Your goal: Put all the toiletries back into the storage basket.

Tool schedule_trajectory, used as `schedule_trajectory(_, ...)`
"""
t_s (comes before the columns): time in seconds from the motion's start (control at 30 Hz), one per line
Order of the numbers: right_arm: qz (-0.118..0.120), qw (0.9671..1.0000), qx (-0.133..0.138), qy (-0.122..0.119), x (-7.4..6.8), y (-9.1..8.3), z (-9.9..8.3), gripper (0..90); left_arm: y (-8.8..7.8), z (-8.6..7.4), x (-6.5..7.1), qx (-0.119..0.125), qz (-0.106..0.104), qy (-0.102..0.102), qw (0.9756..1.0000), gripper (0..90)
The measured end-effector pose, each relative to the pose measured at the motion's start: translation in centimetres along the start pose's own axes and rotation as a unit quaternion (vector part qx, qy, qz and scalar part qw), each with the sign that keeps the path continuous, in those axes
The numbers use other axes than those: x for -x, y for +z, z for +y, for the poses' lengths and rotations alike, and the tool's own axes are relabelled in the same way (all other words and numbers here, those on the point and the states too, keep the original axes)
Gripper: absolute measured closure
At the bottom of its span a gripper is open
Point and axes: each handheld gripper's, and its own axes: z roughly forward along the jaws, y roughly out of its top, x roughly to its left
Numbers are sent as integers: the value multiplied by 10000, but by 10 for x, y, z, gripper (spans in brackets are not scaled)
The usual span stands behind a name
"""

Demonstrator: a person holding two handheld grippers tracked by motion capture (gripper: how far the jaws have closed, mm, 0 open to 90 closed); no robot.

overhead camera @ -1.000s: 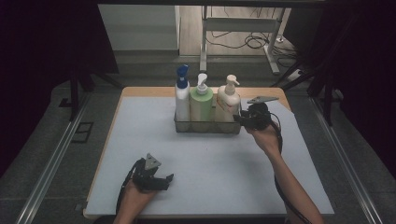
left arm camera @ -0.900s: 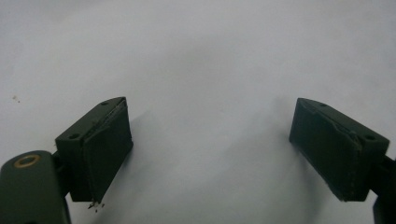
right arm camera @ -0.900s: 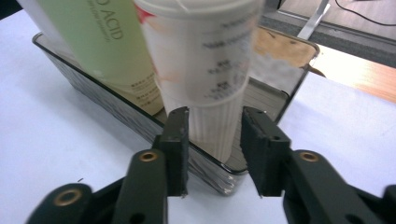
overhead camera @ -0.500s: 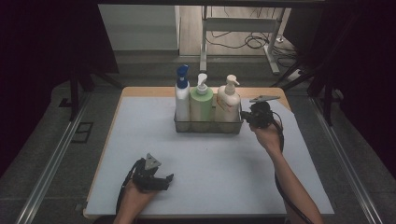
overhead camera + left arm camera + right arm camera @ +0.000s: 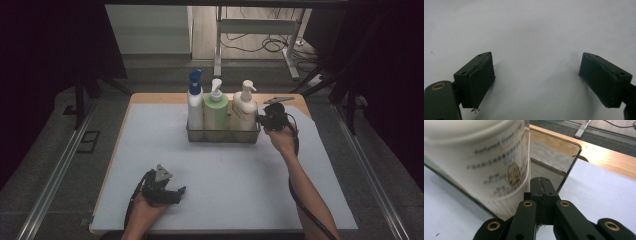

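A: Where do we have the right gripper point(image 5: 265, 119)?

B: At the far right of the desk point(image 5: 150, 135), against the right end of the wire basket point(image 5: 222, 135). In the right gripper view its fingers point(image 5: 541, 187) are pressed flat together, and the thin clear wall of the basket point(image 5: 564, 157) seems to run down into the seam between them, so we read it as clamped on that end wall. They have just been closing.

A: And what sits in the basket?

B: Three pump bottles standing upright in a row: a white one with a blue top point(image 5: 195, 102) at the left, a green one point(image 5: 215, 110) in the middle, and a cream bottle point(image 5: 244, 107) at the right, nearest our right gripper. In the right gripper view the cream bottle point(image 5: 481, 160) stands just to the left of the fingers, its printed label blurred.

A: Our left side?

B: The left gripper point(image 5: 175, 192) lies low at the near left of the desk, well apart from the basket, held in our left hand point(image 5: 145, 210). Its fingers point(image 5: 477, 80) stand wide apart over the bare pale mat point(image 5: 536, 37), with nothing between them.

A: Where is the basket on the desk?

B: At the far middle, on the mat, just before the wooden edge point(image 5: 160, 97).
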Motion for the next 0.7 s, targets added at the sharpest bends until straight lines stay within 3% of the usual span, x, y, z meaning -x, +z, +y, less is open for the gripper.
schedule_trajectory(0.7,-1,9997,-256,57,-1,24,-4,898,0,0,0,-2,-2,-2,10000,125)
